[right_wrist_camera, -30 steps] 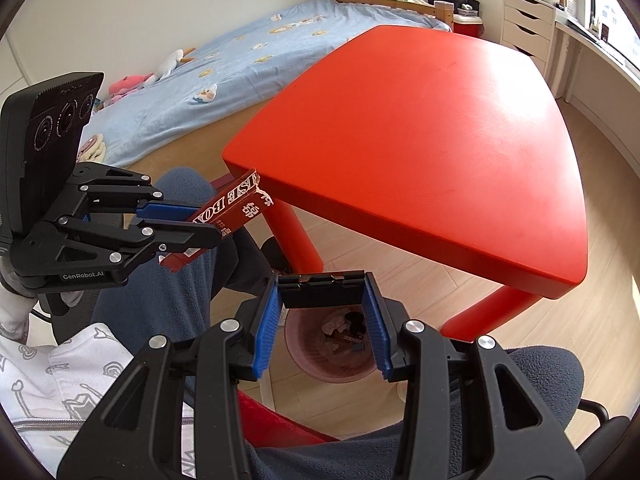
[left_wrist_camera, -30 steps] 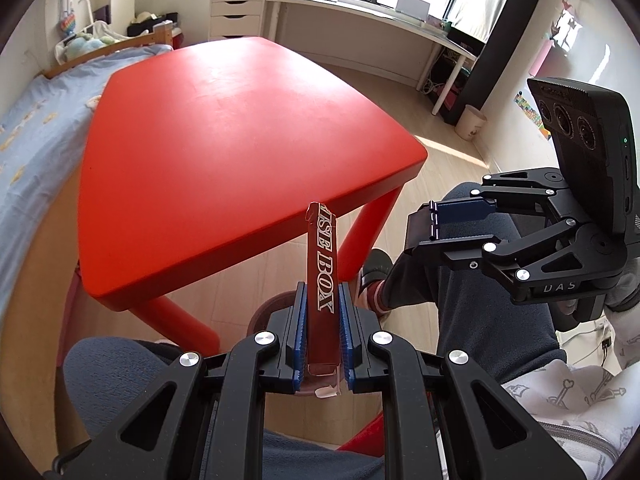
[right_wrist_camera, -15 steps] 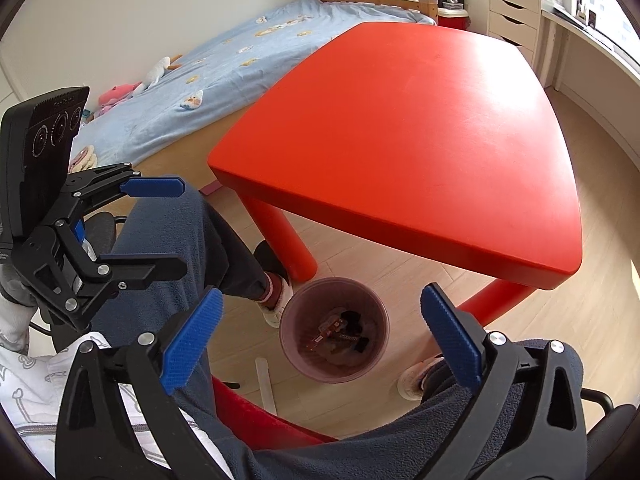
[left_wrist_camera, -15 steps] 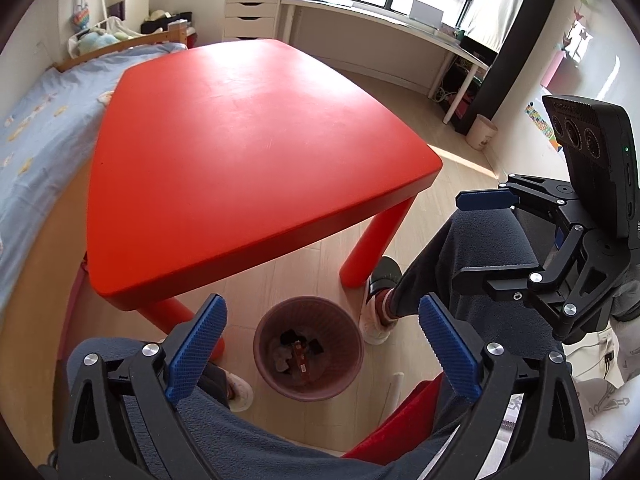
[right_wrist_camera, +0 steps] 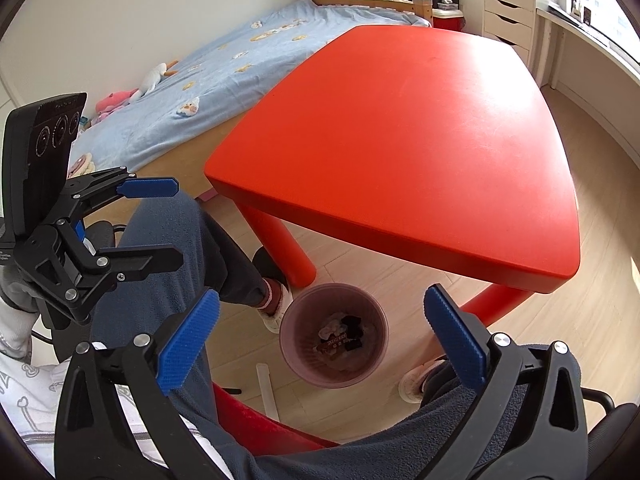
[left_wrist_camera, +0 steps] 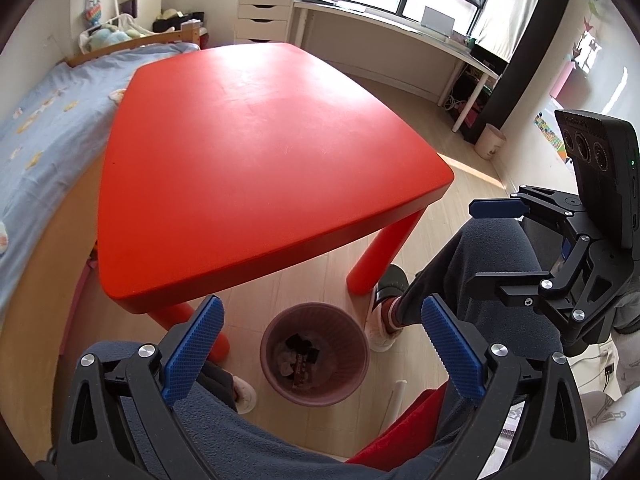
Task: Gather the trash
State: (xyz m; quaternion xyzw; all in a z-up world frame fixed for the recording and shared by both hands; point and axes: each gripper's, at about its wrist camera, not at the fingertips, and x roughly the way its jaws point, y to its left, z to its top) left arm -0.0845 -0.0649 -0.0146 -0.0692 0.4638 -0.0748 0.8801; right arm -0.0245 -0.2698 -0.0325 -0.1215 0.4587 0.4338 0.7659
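A mauve waste bin [left_wrist_camera: 314, 353] stands on the wood floor under the near edge of the red table [left_wrist_camera: 256, 152]. It holds several bits of trash, among them the dark red box wrapper [left_wrist_camera: 301, 369]. My left gripper [left_wrist_camera: 320, 312] is open and empty, above the bin. My right gripper [right_wrist_camera: 322, 300] is open and empty too, above the same bin [right_wrist_camera: 334, 334], where the wrapper [right_wrist_camera: 338, 340] lies. Each gripper shows in the other's view: the right one [left_wrist_camera: 500, 240] and the left one [right_wrist_camera: 160, 224].
The person's knees in grey trousers [left_wrist_camera: 480, 280] flank the bin, feet in white slippers [left_wrist_camera: 380, 332] beside it. A red chair seat [right_wrist_camera: 256, 424] is below. A bed [right_wrist_camera: 240, 72] lies left of the table, a desk and drawers [left_wrist_camera: 264, 16] at the back.
My left gripper opened and let go of the dark red box wrapper, which dropped into the bin. My right gripper opened wide as well. Both grippers rose a little.
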